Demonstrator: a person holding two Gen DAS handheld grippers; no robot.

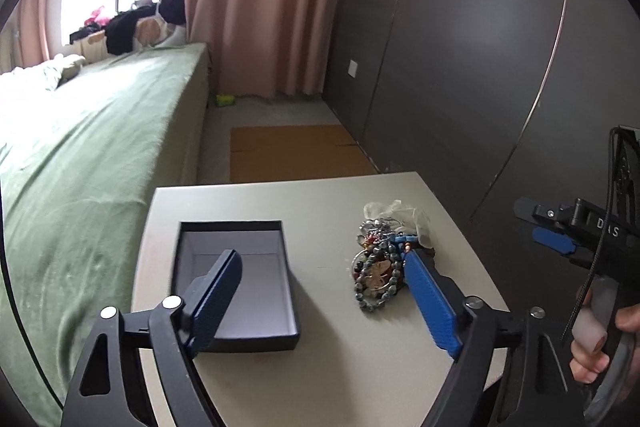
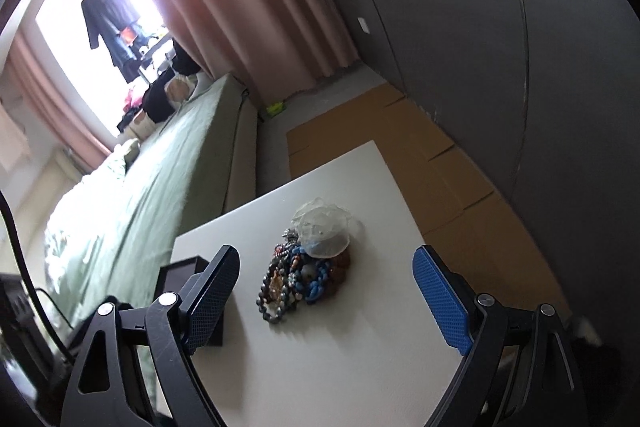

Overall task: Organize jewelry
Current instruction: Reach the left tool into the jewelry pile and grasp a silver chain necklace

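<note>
An empty dark box [image 1: 240, 281] with a pale lining lies open on the left of the small white table [image 1: 340, 367]. To its right is a heap of beaded bracelets [image 1: 376, 269], with a clear gauze pouch [image 1: 404, 213] at its far end. My left gripper [image 1: 323, 259] is open; one finger hangs over the box and the other is beside the beads. My right gripper [image 1: 538, 225], held by a hand [image 1: 592, 351], hovers off the table's right edge. In the right wrist view, my right gripper [image 2: 326, 255] is open, with the bead heap [image 2: 294, 281] and pouch [image 2: 324, 229] ahead between its fingers, untouched. The box [image 2: 180, 275] peeks out behind its left finger.
A bed with a green cover [image 1: 80, 167] runs along the table's left side. Flattened cardboard [image 1: 296, 151] lies on the floor beyond the table. Dark wardrobe panels [image 1: 480, 67] stand on the right, and a pink curtain [image 1: 260, 7] hangs at the back.
</note>
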